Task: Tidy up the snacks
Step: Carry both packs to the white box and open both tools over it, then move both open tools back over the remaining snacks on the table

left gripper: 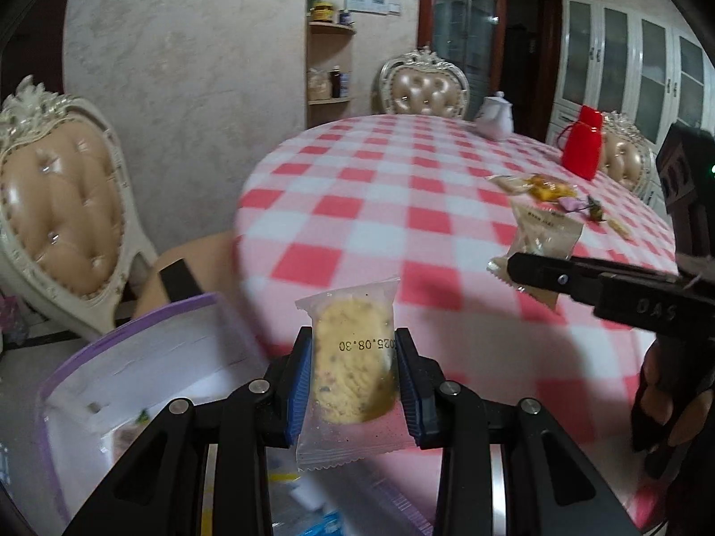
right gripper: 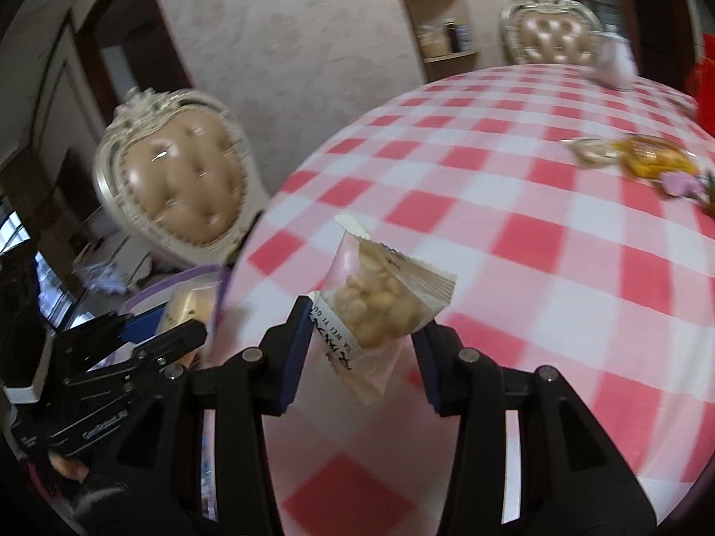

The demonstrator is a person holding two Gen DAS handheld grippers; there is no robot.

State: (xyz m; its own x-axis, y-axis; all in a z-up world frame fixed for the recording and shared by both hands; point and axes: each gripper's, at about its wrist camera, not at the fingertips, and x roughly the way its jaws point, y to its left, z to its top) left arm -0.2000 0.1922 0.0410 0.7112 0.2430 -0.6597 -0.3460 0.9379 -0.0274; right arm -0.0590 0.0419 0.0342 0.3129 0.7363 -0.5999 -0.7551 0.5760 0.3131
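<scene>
purple-rimmed bin (left gripper: pixel 134 357) half hidden behind left gripper (left gripper: pixel 353 375).

A round counter (left gripper: pixel 357 205) fills most of both views, covered by a red-and-white checked cloth (right gripper: pixel 514 232) that hangs over its curved near edge. At its far side stands a white teapot (left gripper: pixel 494 118), and to the right of that a red jug (left gripper: pixel 581 143) with a lid. Nearer the middle of the right side lies a small heap of wrapped snacks (left gripper: pixel 547 190): a clear packet with pale contents, an orange-yellow one beside it and touching, a pink piece and some darker bits at the heap's right end. The rest of the cloth shows only its checks.
</scene>
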